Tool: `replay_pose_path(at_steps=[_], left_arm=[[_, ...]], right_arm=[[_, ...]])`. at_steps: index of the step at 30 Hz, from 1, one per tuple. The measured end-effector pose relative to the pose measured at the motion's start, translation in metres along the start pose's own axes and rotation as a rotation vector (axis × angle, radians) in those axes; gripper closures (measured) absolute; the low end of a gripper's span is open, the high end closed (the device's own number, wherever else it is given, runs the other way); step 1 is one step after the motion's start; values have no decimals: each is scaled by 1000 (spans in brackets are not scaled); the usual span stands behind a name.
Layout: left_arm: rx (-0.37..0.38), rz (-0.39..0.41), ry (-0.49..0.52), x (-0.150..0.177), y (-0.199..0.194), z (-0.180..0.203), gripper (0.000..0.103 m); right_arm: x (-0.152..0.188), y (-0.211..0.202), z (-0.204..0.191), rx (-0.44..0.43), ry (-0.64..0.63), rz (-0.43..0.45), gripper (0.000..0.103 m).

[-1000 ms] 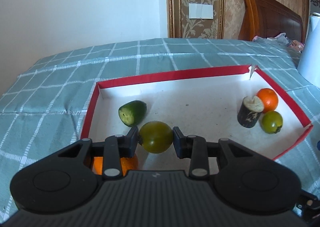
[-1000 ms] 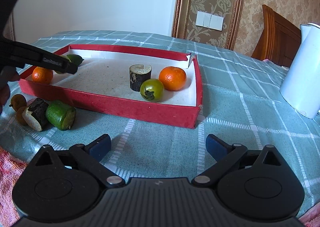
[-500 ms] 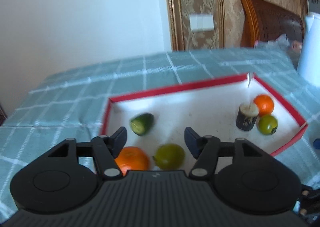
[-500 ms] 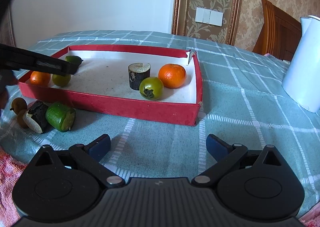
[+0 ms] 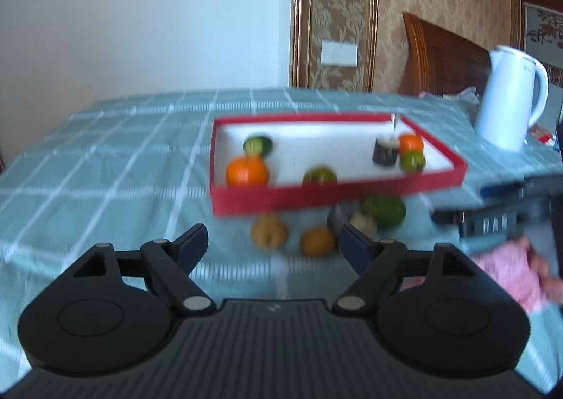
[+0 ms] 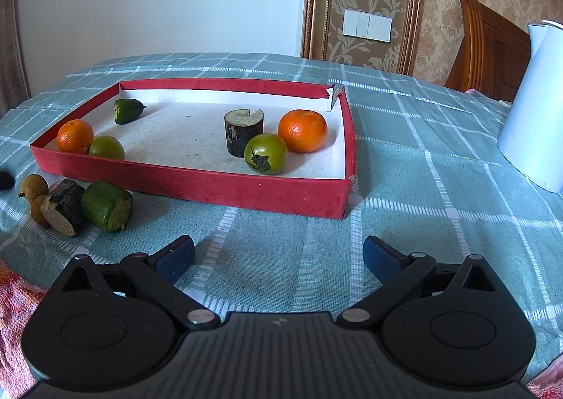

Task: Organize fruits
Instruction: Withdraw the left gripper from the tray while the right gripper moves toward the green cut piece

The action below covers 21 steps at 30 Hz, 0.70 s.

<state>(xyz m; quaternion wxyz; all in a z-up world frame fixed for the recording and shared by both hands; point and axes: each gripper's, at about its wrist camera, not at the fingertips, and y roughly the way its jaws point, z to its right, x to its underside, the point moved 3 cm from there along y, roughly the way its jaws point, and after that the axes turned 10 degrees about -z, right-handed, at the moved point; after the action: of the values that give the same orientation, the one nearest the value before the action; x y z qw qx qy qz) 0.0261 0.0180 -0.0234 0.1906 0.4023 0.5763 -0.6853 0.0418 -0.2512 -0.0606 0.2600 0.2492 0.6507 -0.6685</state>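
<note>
A red tray (image 6: 197,184) with a white floor lies on the checked cloth. At its near-left corner a green tomato (image 6: 106,148) rests against an orange (image 6: 75,136), with a cut green piece (image 6: 127,110) behind them. A dark stump (image 6: 244,131), another green tomato (image 6: 265,153) and another orange (image 6: 302,130) sit at the tray's right end. My left gripper (image 5: 272,240) hovers back from the tray (image 5: 316,193). Its jaws are opening and nothing is between them. My right gripper (image 6: 278,251) is open and empty over the cloth.
Outside the tray's front wall lie two brown fruits (image 6: 33,185), a dark cut piece (image 6: 65,207) and a green cut piece (image 6: 105,205). A white kettle (image 6: 535,110) stands at the right. Pink patterned fabric (image 5: 503,275) shows at the lower right of the left wrist view.
My left gripper let go of the green tomato inside the tray beside the orange, opened wider and drew back off the tray. The right gripper stayed put.
</note>
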Motion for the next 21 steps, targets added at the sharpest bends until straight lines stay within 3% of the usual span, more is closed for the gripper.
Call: replay_pose_path(at_steps=[10, 17, 21], left_arm=[[-4, -51, -35, 20, 9, -16, 16], [31, -50, -117, 19, 10, -28, 10], [13, -57, -99, 18, 10, -24, 9]], right_arm=[[1, -10, -10, -36, -60, 63, 0], [-3, -18, -9, -211, -6, 68, 1], [-6, -17, -16, -291, 15, 40, 2]])
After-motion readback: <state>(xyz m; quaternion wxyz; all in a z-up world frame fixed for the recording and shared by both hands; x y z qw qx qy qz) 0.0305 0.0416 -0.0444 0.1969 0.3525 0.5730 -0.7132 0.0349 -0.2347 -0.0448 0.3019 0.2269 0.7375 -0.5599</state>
